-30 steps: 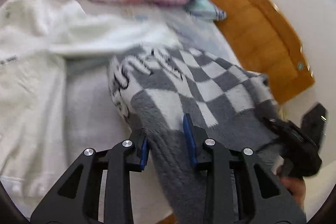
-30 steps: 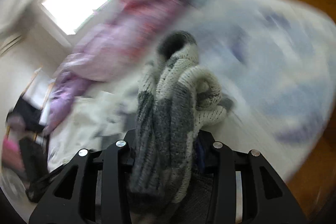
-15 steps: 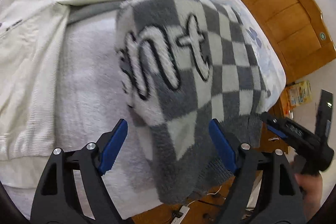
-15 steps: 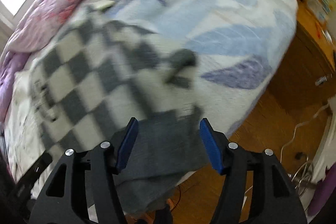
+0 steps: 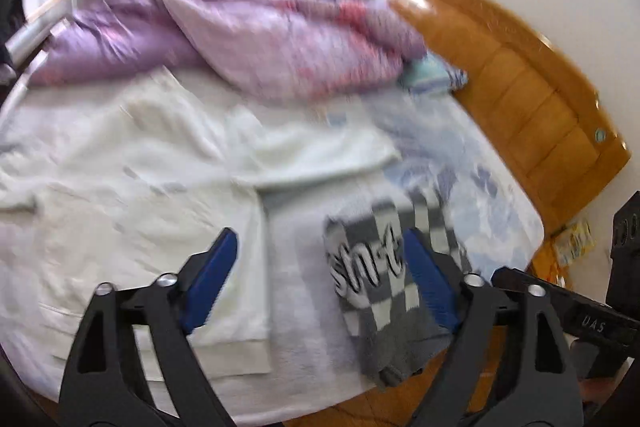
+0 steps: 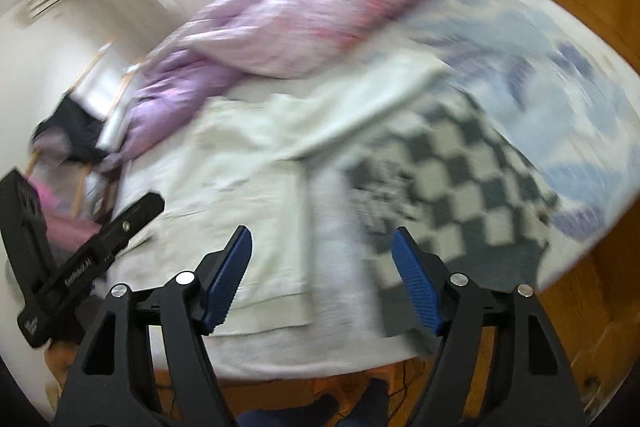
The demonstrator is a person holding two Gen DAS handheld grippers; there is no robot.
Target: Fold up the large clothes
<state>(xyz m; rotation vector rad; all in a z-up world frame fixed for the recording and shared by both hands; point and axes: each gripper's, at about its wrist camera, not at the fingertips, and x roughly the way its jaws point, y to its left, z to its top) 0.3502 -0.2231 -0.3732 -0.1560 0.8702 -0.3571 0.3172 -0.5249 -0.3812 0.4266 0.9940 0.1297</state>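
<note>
Two grippers: both above the near edge of the bed, nothing between the blue pads of either.
Left gripper (image 5: 320,279): jaws wide and opening, released; no cloth touches the pads.
Right gripper (image 6: 322,275): jaws apart and opening, released; pads clear of the fabric.
Sweater: grey-and-white checked fluffy knit sweater (image 6: 452,183) with black-outlined white lettering lies folded at the near right corner of the bed, its dark grey hem hanging slightly over the near edge.
Towel: pale grey fluffy towel (image 5: 300,287) under and left of the sweater, reaching the near edge.
Cream garment: cream-white ribbed knit garment (image 5: 132,187) spread over the left half, overlapping the towel.
Quilt: lilac-and-pink padded quilt (image 5: 260,39) bunched along the far edge.
Bed sheet: white sheet with blue leaf print (image 6: 560,83), bare at the right edge.
Headboard: orange-brown wooden headboard (image 5: 520,79) along the right side.
Image quality: both views motion-blurred.
</note>
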